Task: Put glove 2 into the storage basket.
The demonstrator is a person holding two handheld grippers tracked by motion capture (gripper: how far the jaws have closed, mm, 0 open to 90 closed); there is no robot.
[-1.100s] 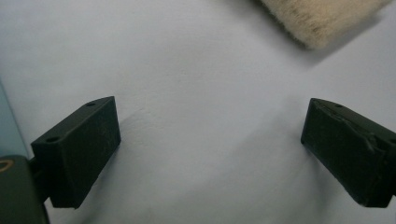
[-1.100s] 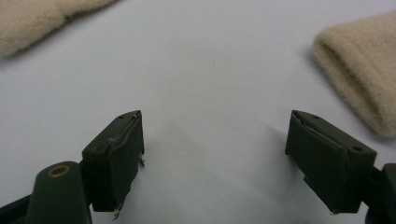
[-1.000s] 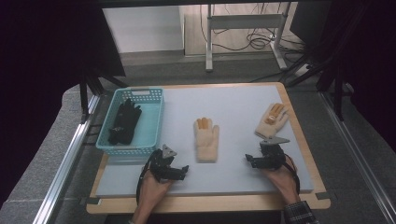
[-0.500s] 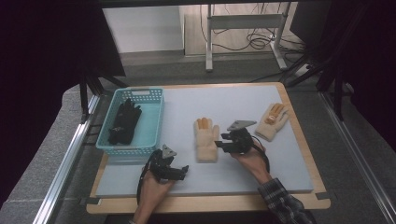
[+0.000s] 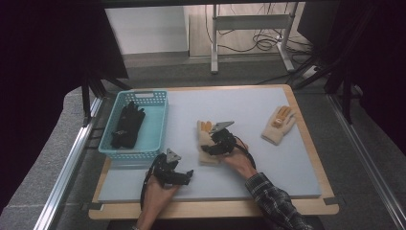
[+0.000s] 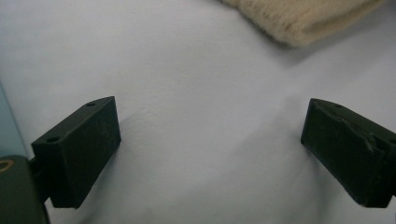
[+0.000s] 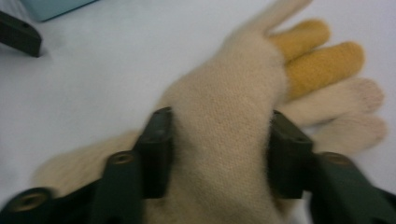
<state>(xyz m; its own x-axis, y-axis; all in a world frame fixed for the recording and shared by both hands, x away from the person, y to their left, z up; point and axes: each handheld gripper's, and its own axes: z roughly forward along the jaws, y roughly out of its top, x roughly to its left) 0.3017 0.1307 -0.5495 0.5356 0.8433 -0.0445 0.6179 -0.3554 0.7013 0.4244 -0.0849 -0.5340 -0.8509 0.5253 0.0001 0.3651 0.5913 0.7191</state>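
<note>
- Grey mat point(image 5: 249, 108): cream glove point(image 7: 224, 140) lies between your right gripper point(image 5: 216, 142) jaws, which have just been closing across its palm, fingers pointing away.
- Left gripper point(image 5: 179, 178): jaws apart, empty, farther off.

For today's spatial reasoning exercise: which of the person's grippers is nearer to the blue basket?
Left. The left gripper sits on the mat just below the blue basket, at its near right corner. The right gripper is farther right, its jaws around the middle glove.

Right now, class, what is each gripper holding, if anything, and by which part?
The right gripper has just been closing across the palm of the cream glove, jaws against both its sides. The left gripper is open over the bare table, holding nothing.
</note>
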